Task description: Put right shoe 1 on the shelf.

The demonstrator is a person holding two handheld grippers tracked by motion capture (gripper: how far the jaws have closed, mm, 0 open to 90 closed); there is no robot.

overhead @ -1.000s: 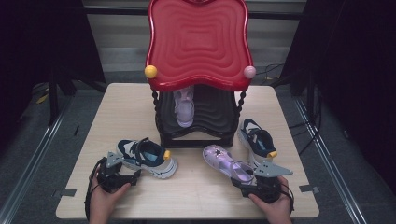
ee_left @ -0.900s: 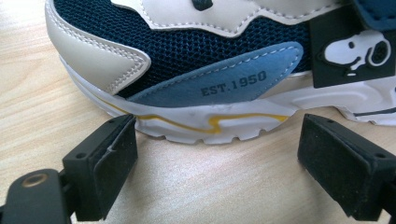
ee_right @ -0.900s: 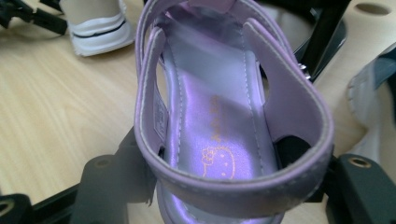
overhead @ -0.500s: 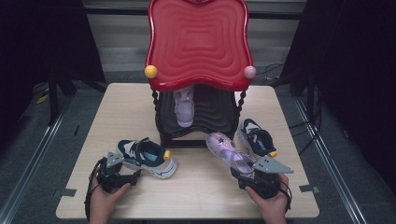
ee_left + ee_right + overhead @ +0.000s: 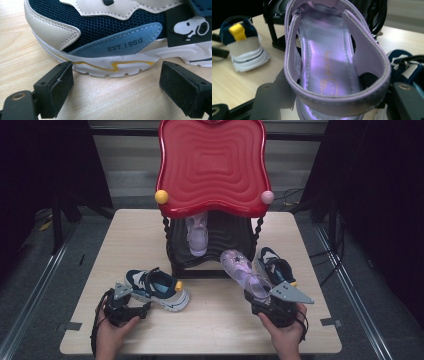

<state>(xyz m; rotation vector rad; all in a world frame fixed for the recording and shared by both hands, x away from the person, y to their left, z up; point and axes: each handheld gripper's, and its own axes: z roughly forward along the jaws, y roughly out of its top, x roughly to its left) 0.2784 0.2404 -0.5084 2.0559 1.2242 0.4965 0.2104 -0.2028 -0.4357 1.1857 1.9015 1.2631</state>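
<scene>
A pale wooden table (image 5: 125,240) stands in a dark-curtained room, with a red-topped black shoe rack (image 5: 212,170) at its 12 o'clock edge. A lilac sandal (image 5: 197,236) sits on the rack's lower shelf.

At 5 o'clock on the table, the right gripper (image 5: 262,297) has its jaws clamped on the heel of a second, purple sandal (image 5: 244,272), which is lifted off the wood and tilted, toe pointing toward the rack. The right gripper view looks straight along its shiny insole (image 5: 322,57), the heel strap arching across the near end.

At 7 o'clock, the left gripper (image 5: 132,304) rests low on the table, jaws parted and gripping nothing. In the left gripper view its black pads (image 5: 56,87) stand just short of the sole of a navy-and-white sneaker (image 5: 157,289), which lies flat on the table. One pad is close to the sole's edge; whether it touches cannot be told.

Another navy sneaker (image 5: 275,267) lies at 3 o'clock, just beside the raised sandal.
</scene>
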